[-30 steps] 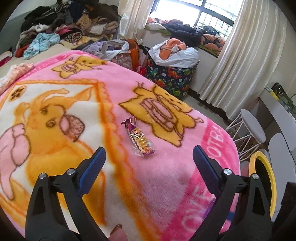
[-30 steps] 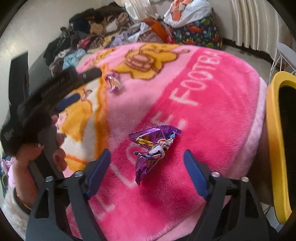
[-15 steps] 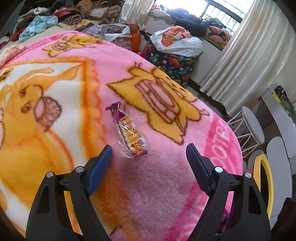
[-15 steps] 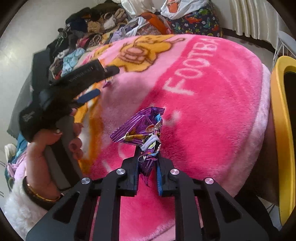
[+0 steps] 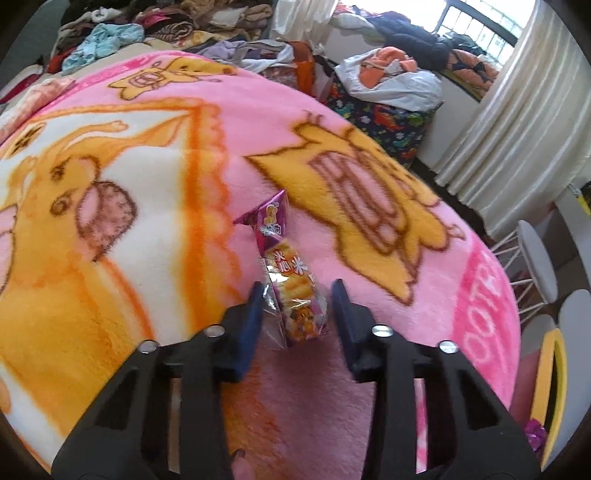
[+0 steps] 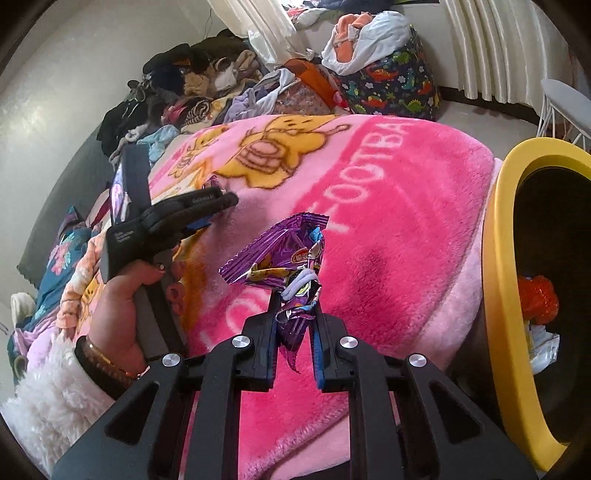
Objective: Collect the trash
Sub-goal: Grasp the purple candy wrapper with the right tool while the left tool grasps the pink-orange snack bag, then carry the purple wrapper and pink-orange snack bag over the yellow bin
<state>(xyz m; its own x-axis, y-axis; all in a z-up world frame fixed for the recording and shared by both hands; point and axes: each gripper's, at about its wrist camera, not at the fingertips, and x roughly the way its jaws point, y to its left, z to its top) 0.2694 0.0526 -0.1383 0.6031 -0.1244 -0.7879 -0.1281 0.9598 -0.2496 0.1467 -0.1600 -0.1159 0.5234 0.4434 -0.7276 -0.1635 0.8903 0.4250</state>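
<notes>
A purple and orange snack packet (image 5: pixel 284 266) lies on the pink cartoon blanket (image 5: pixel 369 387). My left gripper (image 5: pixel 298 295) straddles its near end, jaws closing; the left pad meets the clear wrapper edge and a thin sliver of blanket shows at the right pad. A crumpled purple foil wrapper (image 6: pixel 280 251) hangs just above the blanket with my right gripper (image 6: pixel 295 314) shut on its lower end. The left gripper (image 6: pixel 221 201) also shows in the right wrist view, held by a hand (image 6: pixel 122 295) in a white fleece sleeve.
A black bin with a yellow rim (image 6: pixel 498 258) stands against the bed's right edge, with orange and white rubbish (image 6: pixel 537 299) inside. Piled clothes (image 5: pixel 166 26) cover the far end of the bed. A dinosaur-print basket (image 6: pixel 391 88) and white stools (image 5: pixel 535 254) stand on the floor beyond.
My left gripper came down over the snack packet and its jaws narrowed around it. My right gripper shut on the purple wrapper and lifted it towards the bin side.
</notes>
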